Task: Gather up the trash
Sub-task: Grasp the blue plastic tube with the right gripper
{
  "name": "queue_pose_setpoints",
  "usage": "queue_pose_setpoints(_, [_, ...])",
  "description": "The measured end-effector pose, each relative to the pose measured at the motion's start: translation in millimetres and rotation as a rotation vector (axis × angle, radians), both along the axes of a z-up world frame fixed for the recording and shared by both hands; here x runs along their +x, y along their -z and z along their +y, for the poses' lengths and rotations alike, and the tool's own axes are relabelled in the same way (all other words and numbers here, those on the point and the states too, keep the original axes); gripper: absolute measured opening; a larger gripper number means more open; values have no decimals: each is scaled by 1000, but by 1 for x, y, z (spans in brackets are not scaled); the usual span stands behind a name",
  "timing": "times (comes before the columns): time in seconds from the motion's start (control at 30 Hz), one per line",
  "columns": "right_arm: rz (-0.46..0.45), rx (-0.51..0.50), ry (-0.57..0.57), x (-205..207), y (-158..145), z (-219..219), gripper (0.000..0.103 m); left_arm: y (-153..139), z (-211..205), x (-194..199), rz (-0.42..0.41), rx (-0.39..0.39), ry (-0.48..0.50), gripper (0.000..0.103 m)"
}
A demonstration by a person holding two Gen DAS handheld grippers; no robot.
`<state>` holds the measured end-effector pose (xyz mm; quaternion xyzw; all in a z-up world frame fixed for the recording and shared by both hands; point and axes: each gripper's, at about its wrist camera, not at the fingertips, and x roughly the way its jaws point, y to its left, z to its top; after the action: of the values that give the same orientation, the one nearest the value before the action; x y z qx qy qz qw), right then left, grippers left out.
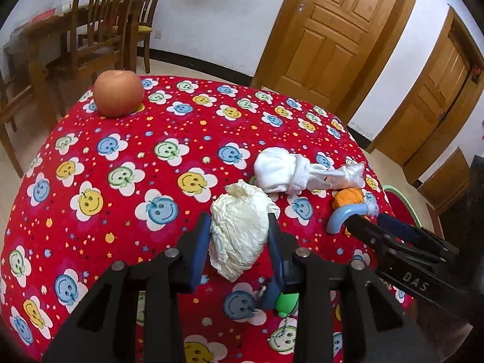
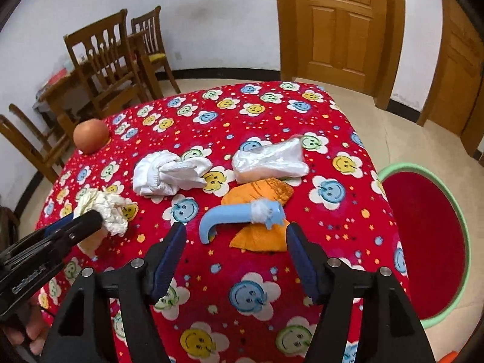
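"DAS" on right gripper (image 1: 376, 216)

The left gripper (image 1: 240, 236) points steeply down, its two blue-padded fingers (image 1: 201, 243) pressed against either side of a crumpled cream paper wad (image 1: 242, 233). The right gripper (image 2: 236, 239) also tilts down, its jaws spread wide with nothing pressed between them. In the right wrist view, fingertips of the person's hand (image 2: 28, 337) show under the left gripper's black body.

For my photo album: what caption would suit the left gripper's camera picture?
Left gripper clamps crumpled cream paper above a red smiley tablecloth, apple beyond.
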<state>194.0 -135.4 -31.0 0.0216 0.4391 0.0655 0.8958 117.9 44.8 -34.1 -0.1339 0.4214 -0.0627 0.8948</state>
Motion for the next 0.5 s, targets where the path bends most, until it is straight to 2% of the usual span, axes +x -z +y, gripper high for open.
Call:
queue_pose_setpoints(0.37, [-22, -146, -7, 15, 7, 17, 71, 9, 5, 2, 22, -19, -7, 36])
queue_pose_setpoints(0.5, [7, -135, -3, 16, 16, 13, 71, 10, 4, 2, 26, -20, -7, 36])
